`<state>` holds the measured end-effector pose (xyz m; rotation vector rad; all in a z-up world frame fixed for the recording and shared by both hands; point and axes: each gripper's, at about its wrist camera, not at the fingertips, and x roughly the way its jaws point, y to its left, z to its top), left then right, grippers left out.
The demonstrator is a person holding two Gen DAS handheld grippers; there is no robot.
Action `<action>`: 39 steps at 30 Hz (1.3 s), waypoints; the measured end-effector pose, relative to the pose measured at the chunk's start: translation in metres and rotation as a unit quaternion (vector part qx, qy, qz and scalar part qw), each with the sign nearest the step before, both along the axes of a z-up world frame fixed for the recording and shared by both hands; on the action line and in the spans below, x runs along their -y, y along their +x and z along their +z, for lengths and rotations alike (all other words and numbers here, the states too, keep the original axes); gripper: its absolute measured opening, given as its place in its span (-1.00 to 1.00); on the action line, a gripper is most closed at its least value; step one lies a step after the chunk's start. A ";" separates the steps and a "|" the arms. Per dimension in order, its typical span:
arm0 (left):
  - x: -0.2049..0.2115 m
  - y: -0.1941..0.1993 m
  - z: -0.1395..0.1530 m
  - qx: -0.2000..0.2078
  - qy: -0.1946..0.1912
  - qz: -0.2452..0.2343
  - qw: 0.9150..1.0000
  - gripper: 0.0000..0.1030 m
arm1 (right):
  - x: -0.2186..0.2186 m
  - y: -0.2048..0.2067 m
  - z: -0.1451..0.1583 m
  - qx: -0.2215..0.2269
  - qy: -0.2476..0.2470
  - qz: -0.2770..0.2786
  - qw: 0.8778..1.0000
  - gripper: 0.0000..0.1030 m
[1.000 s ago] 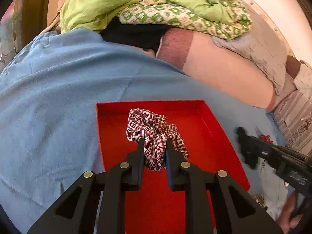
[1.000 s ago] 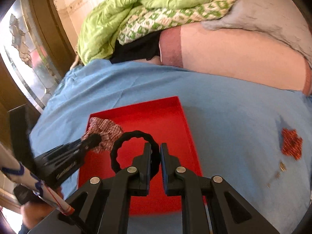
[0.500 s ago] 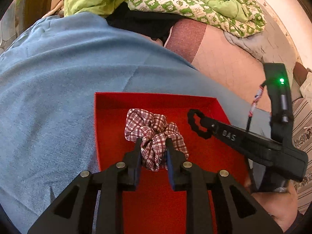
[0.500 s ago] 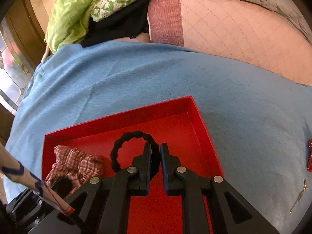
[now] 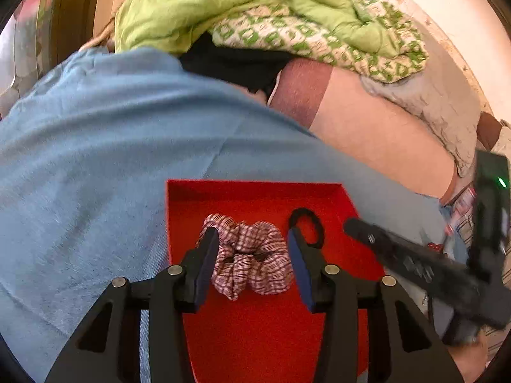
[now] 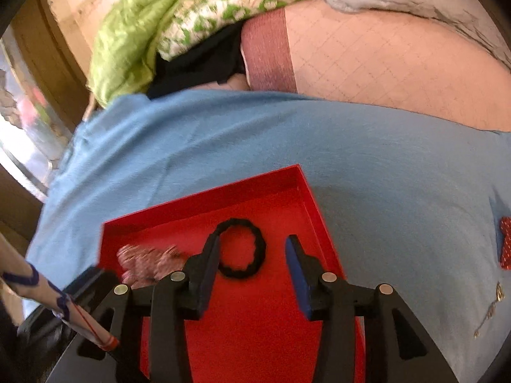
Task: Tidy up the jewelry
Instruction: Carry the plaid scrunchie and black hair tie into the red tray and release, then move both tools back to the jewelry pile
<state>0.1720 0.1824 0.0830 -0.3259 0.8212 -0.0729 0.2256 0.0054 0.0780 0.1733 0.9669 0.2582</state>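
A red tray lies on a blue cloth. A red-and-white plaid scrunchie lies in the tray between the fingers of my open left gripper, which does not grip it. A black hair tie lies in the tray just left of centre between the fingers of my open right gripper. The hair tie also shows in the left wrist view, with the right gripper's finger beside it. The scrunchie shows blurred in the right wrist view.
A red sparkly bow and a small gold piece lie on the blue cloth right of the tray. A green quilt and a pink mattress lie behind. A window is at the left.
Both grippers have opened. The left let go of the scrunchie and the right let go of the black hair tie; both now lie in the tray. The right gripper has drawn back a little.
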 end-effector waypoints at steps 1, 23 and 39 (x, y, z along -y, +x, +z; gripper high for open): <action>0.004 -0.003 0.005 0.006 0.008 0.000 1.000 0.00 | 0.002 -0.007 0.003 0.003 0.002 0.001 1.000 -0.12; 0.122 -0.123 0.011 0.056 0.117 -0.070 0.989 0.17 | 0.124 -0.210 0.008 0.061 0.005 -0.069 0.996 -0.12; 0.126 -0.178 -0.042 -0.037 0.039 -0.163 0.985 0.16 | 0.233 -0.245 -0.002 0.043 0.075 -0.163 0.983 -0.12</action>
